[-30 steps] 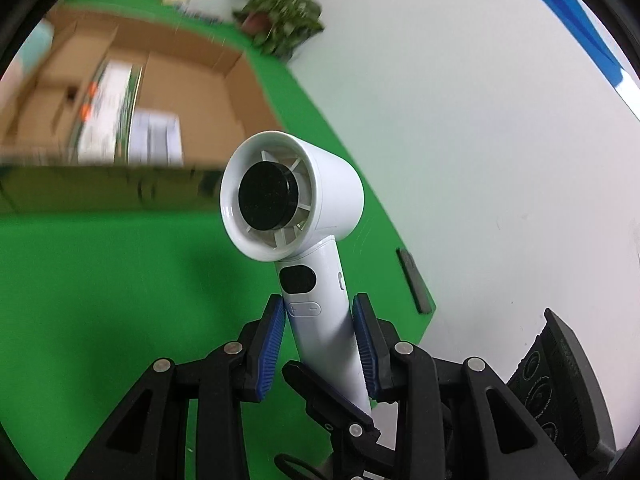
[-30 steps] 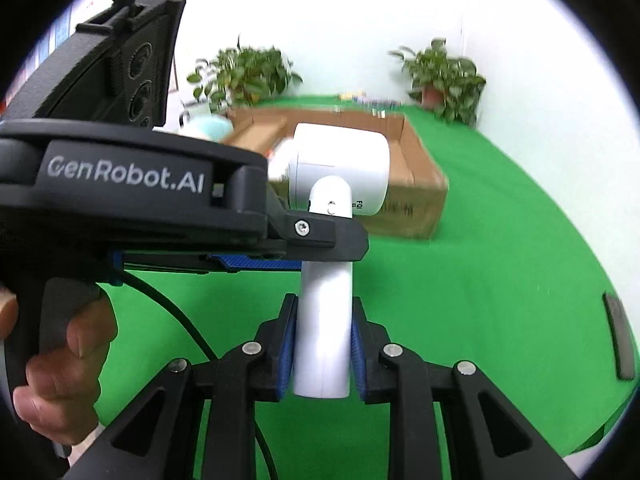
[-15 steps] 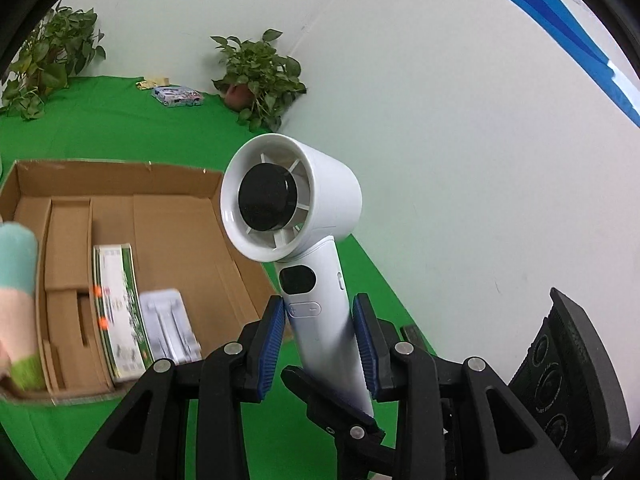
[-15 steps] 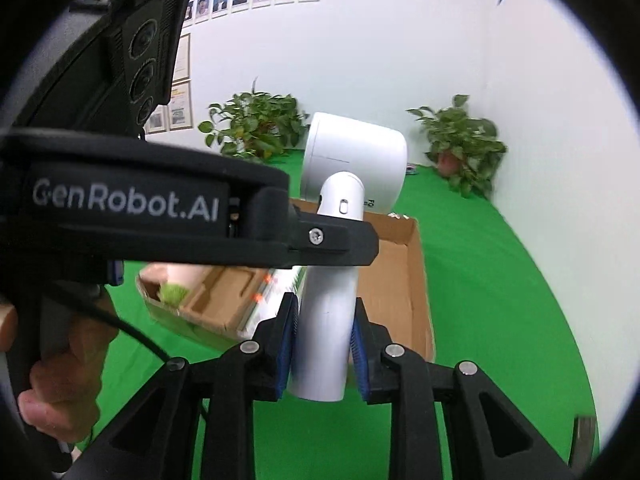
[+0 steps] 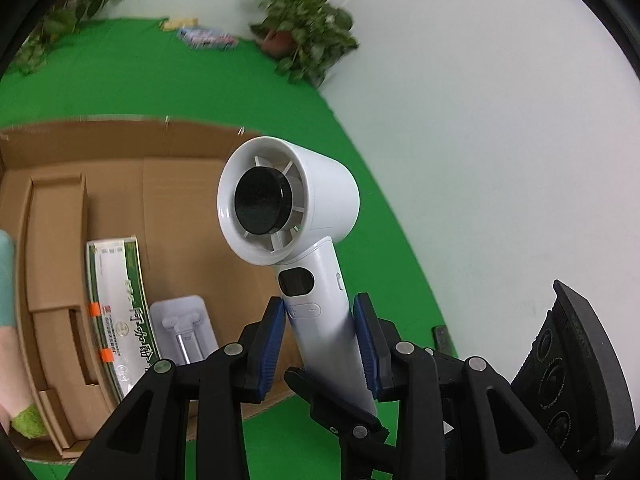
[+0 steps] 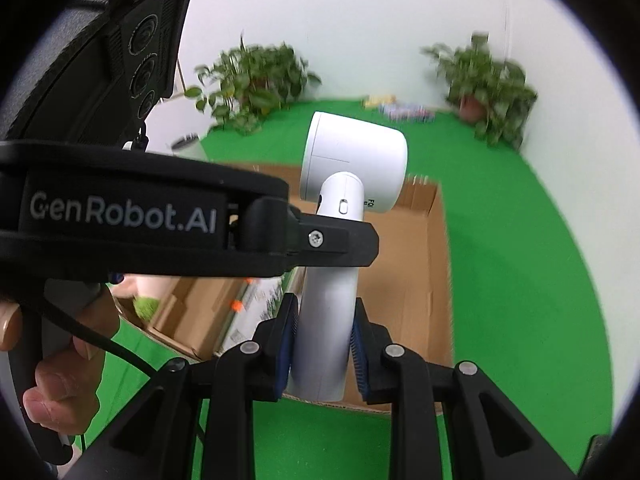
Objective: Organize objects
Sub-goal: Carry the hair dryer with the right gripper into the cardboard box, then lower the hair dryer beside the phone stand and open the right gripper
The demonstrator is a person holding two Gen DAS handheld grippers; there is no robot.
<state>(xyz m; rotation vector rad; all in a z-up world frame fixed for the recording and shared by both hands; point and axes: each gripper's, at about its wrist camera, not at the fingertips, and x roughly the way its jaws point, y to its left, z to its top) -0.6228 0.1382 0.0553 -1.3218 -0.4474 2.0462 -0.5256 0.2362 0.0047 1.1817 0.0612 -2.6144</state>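
Bright, even indoor light, no hard shadows, no glare worth noting. Heavy fisheye bending with a black vignette at the rims in both views. Motion blur smears the potted plants (image 6: 486, 88) and cardboard box (image 6: 404, 280); the near white fan (image 5: 296, 208) stays sharp.

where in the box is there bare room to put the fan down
Bare cardboard floor lies in the box between the green-and-white carton and the right wall, behind the grey packet. The left side is crowded with cardboard inserts and a pastel roll. Both claws grip the fan.
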